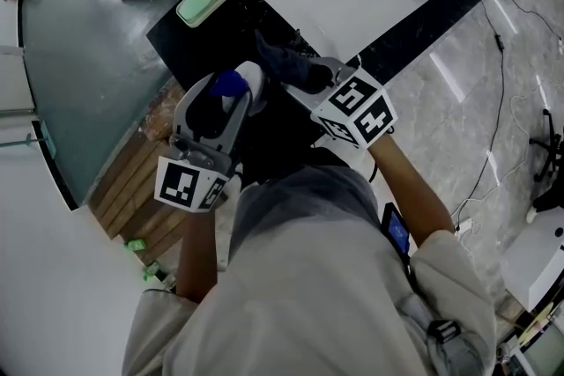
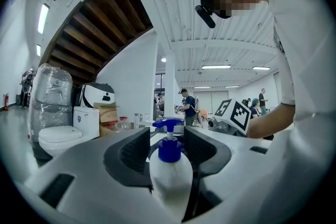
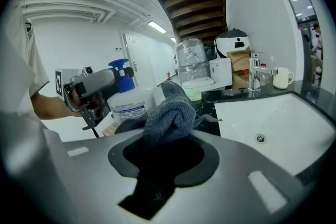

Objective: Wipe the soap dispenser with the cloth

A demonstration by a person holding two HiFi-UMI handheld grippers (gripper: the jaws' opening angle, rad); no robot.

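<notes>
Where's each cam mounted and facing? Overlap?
Head view: on head, steeply down at counter; torso, arms, left tool, right tool show.
Left gripper view: on left tool, level, at dispenser between jaws; arm at right.
Right gripper view: on right tool, past cloth toward sink; left tool shows.
Both gripper views share the dispenser.

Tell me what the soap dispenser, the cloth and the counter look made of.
The soap dispenser looks plastic: smooth white body, printed label, blue pump. The cloth is dark grey fabric, likely terry or knit, with a looped surface and soft folds. The counter is black and glossy, perhaps polished stone.
</notes>
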